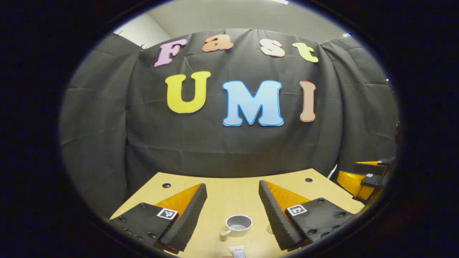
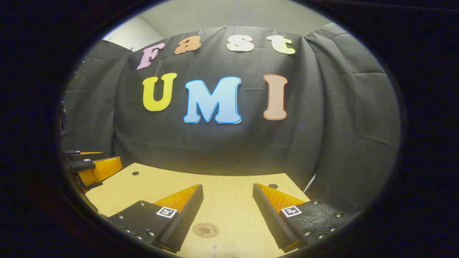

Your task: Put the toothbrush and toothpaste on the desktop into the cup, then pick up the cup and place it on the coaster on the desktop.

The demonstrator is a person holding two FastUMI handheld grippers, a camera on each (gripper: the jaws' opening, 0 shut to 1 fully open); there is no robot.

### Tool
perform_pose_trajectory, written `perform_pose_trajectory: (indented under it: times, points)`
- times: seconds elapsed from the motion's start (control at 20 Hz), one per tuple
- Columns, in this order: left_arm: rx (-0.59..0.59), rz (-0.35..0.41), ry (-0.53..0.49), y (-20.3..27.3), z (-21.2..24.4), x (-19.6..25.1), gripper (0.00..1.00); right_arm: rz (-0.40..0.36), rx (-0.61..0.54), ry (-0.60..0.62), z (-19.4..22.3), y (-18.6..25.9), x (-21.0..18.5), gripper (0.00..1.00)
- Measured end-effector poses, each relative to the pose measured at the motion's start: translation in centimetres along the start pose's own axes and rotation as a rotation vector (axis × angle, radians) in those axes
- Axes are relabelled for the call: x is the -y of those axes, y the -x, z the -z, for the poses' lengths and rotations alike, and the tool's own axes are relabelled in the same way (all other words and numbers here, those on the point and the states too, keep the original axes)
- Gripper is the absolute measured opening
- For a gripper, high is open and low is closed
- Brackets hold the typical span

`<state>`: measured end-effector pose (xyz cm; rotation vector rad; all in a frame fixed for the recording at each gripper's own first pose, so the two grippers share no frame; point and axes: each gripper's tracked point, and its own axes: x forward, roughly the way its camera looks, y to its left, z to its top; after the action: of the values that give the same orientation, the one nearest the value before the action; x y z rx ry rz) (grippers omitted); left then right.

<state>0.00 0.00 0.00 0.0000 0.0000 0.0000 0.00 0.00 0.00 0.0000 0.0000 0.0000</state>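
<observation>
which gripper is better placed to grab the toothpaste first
Left, probably. In the left gripper view the toothpaste lies just ahead between the open fingers of the left hand-held gripper, near the cup. The right hand-held gripper, also open, faces the coaster instead.

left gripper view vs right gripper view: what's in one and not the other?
Left gripper view: a cup with a handle stands on the desk between the left gripper's open fingers, and a toothpaste tube's end sits at the bottom edge. The right gripper shows far right.

Right gripper view: a round coaster lies on the desk between the right gripper's open fingers, with a thin white tip below it, too small to identify. The left gripper shows far left.

Both: the wooden desk, its cable holes, and nothing held.
</observation>
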Motion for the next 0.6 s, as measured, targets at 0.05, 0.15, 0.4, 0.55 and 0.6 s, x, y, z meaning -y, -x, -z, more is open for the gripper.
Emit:
perform_pose_trajectory:
  times: [0.05, 0.15, 0.4, 0.55, 0.6]
  points:
    - [-0.011, -0.001, 0.005, 0.0, 0.2, 0.1, 0.99, -0.005, -0.008, -0.003, 0.0, -0.3, -0.2, 0.9]
    - [-0.025, -0.001, 0.023, 0.0, 0.8, 0.1, 0.99, -0.015, -0.015, -0.005, 0.0, -0.3, -0.5, 0.9]
    - [-0.044, -0.009, 0.017, 0.3, 1.2, 0.4, 0.99, -0.039, -0.049, 0.008, 1.0, -0.2, -1.2, 0.9]
    - [-0.068, -0.014, 0.013, 0.4, 1.8, 0.6, 0.99, -0.056, -0.074, 0.006, 1.5, -0.3, -1.7, 0.9]
    - [-0.076, -0.014, 0.015, 0.5, 2.1, 0.7, 0.99, -0.059, -0.083, 0.002, 1.9, 0.0, -1.7, 0.9]
